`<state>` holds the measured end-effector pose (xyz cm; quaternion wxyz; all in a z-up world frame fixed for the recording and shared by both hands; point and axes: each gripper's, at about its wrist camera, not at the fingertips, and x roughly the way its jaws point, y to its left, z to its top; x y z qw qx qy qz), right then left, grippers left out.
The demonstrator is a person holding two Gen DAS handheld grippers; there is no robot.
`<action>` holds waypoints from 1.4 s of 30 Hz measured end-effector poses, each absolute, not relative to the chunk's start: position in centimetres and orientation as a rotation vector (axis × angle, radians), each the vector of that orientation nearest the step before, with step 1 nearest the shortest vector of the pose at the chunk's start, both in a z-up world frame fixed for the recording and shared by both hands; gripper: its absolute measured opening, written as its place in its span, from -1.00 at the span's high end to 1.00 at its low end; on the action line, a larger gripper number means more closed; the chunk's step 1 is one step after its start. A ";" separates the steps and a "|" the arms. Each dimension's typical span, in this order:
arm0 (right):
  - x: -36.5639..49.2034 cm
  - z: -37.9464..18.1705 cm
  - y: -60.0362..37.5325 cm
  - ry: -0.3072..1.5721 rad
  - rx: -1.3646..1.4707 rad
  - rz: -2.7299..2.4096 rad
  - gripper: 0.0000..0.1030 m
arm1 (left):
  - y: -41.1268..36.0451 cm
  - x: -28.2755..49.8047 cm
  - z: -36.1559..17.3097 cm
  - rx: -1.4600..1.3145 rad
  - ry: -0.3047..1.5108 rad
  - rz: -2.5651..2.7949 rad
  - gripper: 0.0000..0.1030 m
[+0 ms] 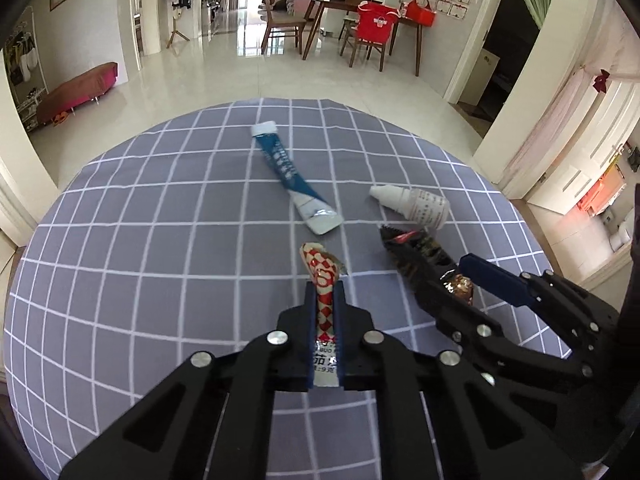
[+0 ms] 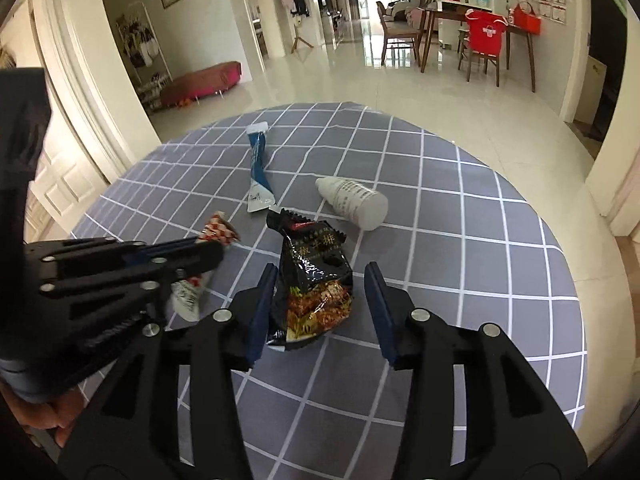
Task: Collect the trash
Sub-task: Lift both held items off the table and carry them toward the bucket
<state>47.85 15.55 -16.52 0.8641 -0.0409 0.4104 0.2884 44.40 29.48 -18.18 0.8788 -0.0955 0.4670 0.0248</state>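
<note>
so the step in hand looks like the pick-up stage of the trash run. the left gripper (image 1: 325,292) has its jaws clamped tight on a thin red-and-white checkered foil sachet (image 1: 322,276), which runs up between the two blue pads with its crumpled top poking out past the tips, down at the grey tablecloth with the white grid (image 1: 160,240). the right gripper (image 2: 320,280) sits half-wide, jaws straddling a crinkly black snack wrapper with orange food print (image 2: 316,280). the left pad looks right against the wrapper's edge, the right pad stands clear of it, so i'd say nothing is held there yet.

next move, my guess: the right one needs to close in on the wrapper where it bunches up, since it's floppy and could slip out or fold flat. the left just has to lift the sachet away without dropping it. no bin shows in either view, so where it all goes i can't tell.

count of stuff on the cloth:
- one checkered sachet, in the left jaws
- one black wrapper, between the right jaws
- one flattened blue-and-white squeeze tube with a white cap (image 1: 290,172), farther out, mid-cloth
- one small white plastic dropper bottle lying on its side (image 1: 412,205), just beyond the wrapper
</note>
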 end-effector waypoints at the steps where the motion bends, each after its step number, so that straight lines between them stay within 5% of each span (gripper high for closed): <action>1: 47.9 -16.6 15.9 0.867 -0.098 0.607 0.21 | 29.7 44.2 -18.2 -0.206 0.974 0.047 0.86; 7: 47.3 -16.7 16.5 0.866 -0.146 0.597 0.51 | 30.2 42.9 -17.6 -0.223 0.965 0.027 0.86; 17: 43.3 -12.8 9.9 0.772 -0.026 0.595 0.53 | 26.5 40.1 -13.4 -0.204 0.897 -0.057 0.86; 28: 35.2 -10.3 -5.7 0.668 0.142 0.462 0.53 | 11.7 36.6 -11.3 -0.100 0.869 -0.308 0.86; 42: 28.9 -15.4 -23.0 0.675 0.338 0.196 0.50 | -6.0 36.2 -16.3 0.035 0.976 -0.517 0.86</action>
